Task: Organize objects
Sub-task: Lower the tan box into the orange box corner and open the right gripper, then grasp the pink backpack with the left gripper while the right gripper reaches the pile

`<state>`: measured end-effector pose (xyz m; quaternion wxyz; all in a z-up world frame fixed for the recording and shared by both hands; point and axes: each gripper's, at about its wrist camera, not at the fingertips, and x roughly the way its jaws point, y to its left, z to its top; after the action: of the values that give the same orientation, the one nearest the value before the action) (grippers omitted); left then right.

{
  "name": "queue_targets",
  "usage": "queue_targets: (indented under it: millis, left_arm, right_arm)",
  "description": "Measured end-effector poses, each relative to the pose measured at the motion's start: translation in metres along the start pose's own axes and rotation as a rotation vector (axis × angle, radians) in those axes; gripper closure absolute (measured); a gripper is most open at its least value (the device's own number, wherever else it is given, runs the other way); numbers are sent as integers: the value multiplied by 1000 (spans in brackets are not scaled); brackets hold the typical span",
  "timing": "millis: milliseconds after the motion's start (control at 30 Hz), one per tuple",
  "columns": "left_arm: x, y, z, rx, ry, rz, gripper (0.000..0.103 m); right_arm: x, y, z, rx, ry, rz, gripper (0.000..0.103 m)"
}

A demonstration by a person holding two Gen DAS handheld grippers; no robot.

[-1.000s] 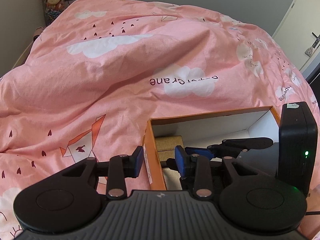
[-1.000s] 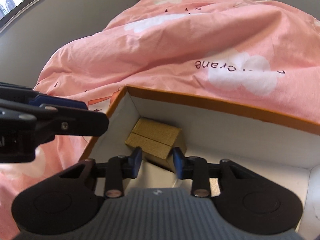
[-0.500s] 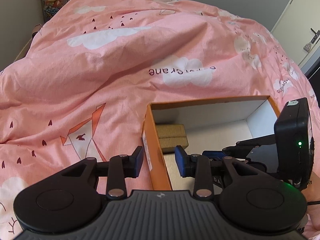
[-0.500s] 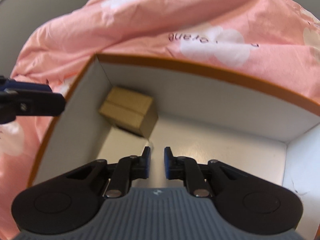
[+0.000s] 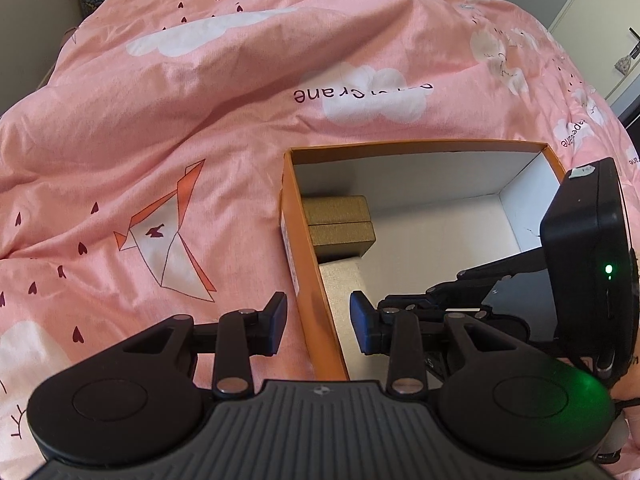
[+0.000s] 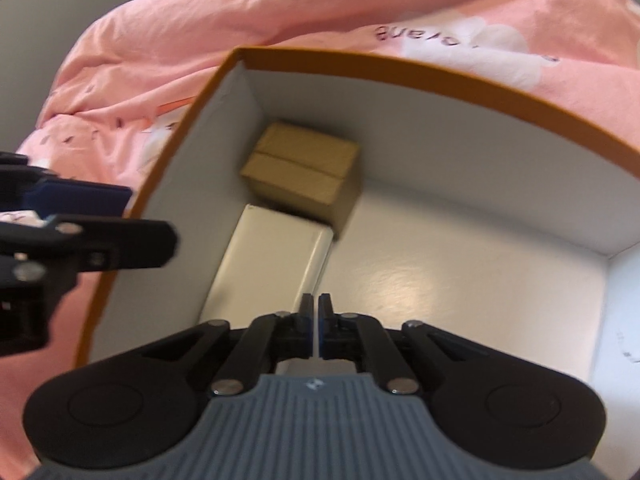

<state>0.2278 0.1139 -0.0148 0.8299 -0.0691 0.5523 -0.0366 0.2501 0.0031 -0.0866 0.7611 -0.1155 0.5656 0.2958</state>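
1. An orange box (image 6: pixel 400 68) with a white interior is seen lying on a pink duvet (image 5: pixel 200 120); it is taken as the container for the sorting.
2. A gold box (image 6: pixel 304 172) is set in the far left corner of the orange box, against the left wall. A flat white box (image 6: pixel 264 256) lies just in front of it, along the same wall and touching or nearly touching it.
3. The right gripper (image 6: pixel 319 320) is held inside the orange box, above the floor beside the white box's near corner. Its jaws have just been closing and are now drawn fully together, with nothing between them.
4. A second ago the gold box sat between the right gripper's open pads; now it is left behind in the corner and the gripper is pulled back from it. The placement is judged finished, the gold box released.
5. The left gripper (image 5: pixel 318 320) is held partly open, unchanged from before, straddling the orange box's left wall with one pad outside and one inside. The pads are not seen pressing the wall, so nothing is gripped.
6. No further loose item is seen on the duvet. What remains to be sorted cannot be told.
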Motion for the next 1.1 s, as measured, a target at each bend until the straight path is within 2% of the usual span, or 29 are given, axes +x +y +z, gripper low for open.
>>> queue_targets:
  millis: [167, 267, 467, 600, 700, 767, 800, 867, 1000, 1100]
  left_arm:
    - [-7, -2, -3, 2, -28, -3, 63]
    - [-22, -8, -7, 5, -66, -7, 63]
    - [-68, -29, -33, 40, -194, -27, 63]
    - [-93, -39, -63, 33, -225, -85, 63]
    - [-104, -47, -92, 31, -216, -148, 63]
    - [-104, -51, -110, 18, -193, -194, 63]
    - [-101, -53, -120, 8, -175, -212, 63]
    - [-90, -58, -138, -7, -128, -236, 63]
    - [-57, -65, -167, -58, -18, -265, 63]
    - [-37, -69, -181, -77, 39, -213, 63]
  right_arm:
    - [-3, 2, -3, 2, -6, -3, 102]
    - [-15, 4, -9, 2, -39, -22, 101]
    - [-72, 4, -42, 25, -207, -18, 96]
    - [-114, 2, -78, 59, -310, -3, 95]
    - [-141, 3, -110, 87, -372, 21, 94]
    - [-153, 2, -133, 122, -390, 13, 88]
    - [-157, 1, -145, 144, -398, 10, 81]
    - [-162, 0, -166, 183, -391, 7, 77]
    - [-162, -3, -204, 250, -354, -5, 77]
    - [-160, 2, -225, 263, -311, 28, 74]
